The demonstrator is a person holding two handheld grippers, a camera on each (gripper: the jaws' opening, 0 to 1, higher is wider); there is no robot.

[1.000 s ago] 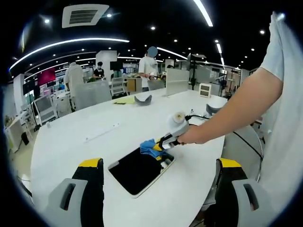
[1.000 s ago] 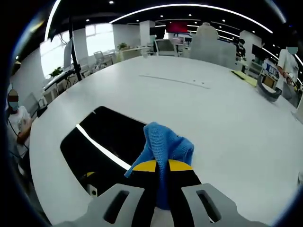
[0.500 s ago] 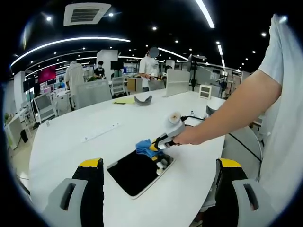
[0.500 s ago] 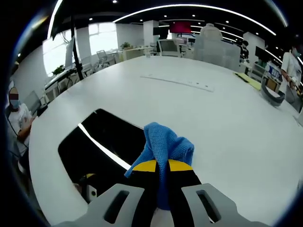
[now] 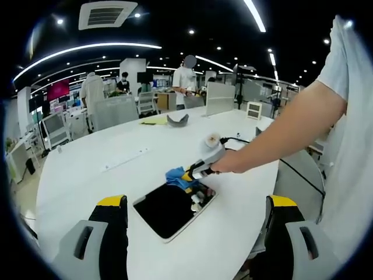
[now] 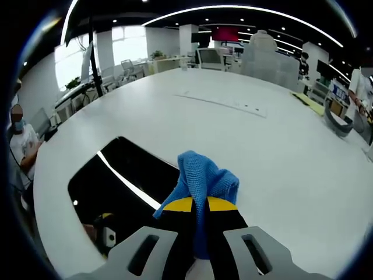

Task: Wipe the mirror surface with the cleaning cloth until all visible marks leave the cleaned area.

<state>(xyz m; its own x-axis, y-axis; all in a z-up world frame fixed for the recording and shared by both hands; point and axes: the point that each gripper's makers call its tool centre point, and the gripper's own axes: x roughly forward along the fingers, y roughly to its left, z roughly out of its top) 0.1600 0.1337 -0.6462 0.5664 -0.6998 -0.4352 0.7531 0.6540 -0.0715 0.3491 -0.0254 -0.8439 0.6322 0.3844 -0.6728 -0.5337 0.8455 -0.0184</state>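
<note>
Clearly the right gripper (image 6: 194, 205) has its jaws pinched tight on the cleaning cloth (image 6: 201, 177), a soft blue bundle that bunches up above the yellow tips and droops at its free edge. It looks light and limp, so it should press flat and follow the glass easily, but it could slide out of a loose pinch; the present hold, deep in the folds, seems the safe place to keep it.

The mirror (image 6: 122, 186) lies flat near the edge of the tabletop (image 6: 262, 151) closest to the person, its dark face throwing back a bright ceiling light as a thin streak. It is stiff, smooth and probably fragile, and being thin and slick on a smooth top it may skate under a hard sideways wipe.

From the left gripper view, the cloth sits at the mirror's far corner, with the person's hand (image 5: 224, 166) behind it. The left gripper (image 5: 195, 233) hangs back over the tabletop's near edge, jaws spread wide and holding nothing, free to steady the mirror's frame if it shifts.
</note>
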